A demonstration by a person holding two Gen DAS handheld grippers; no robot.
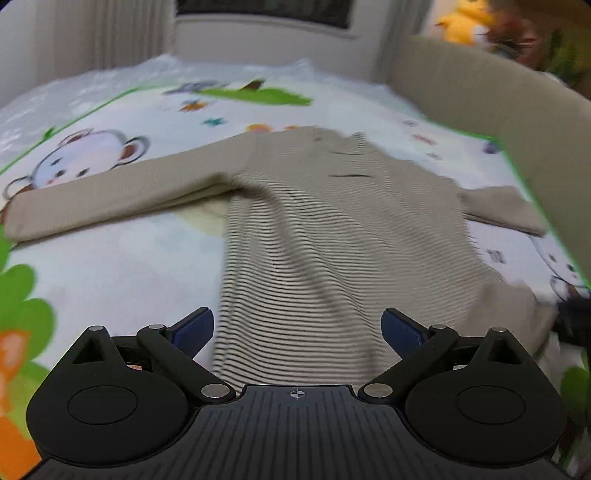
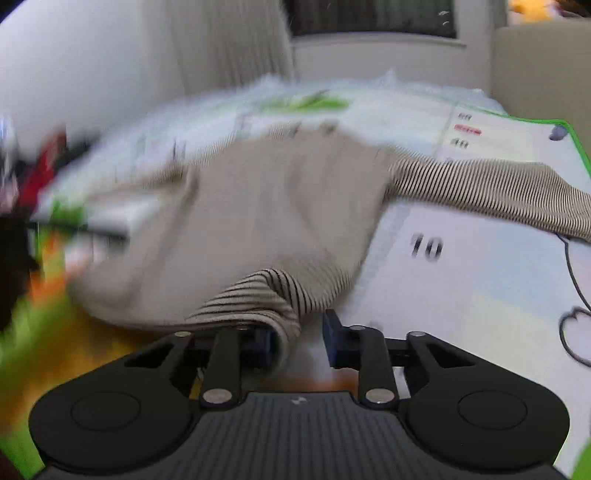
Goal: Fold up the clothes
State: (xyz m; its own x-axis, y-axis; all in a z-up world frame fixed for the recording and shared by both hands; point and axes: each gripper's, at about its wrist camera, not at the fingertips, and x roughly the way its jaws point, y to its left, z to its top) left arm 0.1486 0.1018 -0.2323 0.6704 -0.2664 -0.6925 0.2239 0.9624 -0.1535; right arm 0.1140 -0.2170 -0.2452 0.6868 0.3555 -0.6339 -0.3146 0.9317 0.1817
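Note:
A beige striped long-sleeved top lies flat on a cartoon play mat, neck end far, hem toward me. One sleeve stretches left, the other right. My left gripper is open, its blue fingers straddling the hem, apart from it. In the blurred right wrist view the top is bunched, and a folded hem corner drapes over the left finger. My right gripper is open. A sleeve lies to the right.
A beige padded wall borders the mat on the right, with a yellow plush toy behind it. White curtains and a window sill stand at the far end. A dark blurred shape is at the right edge.

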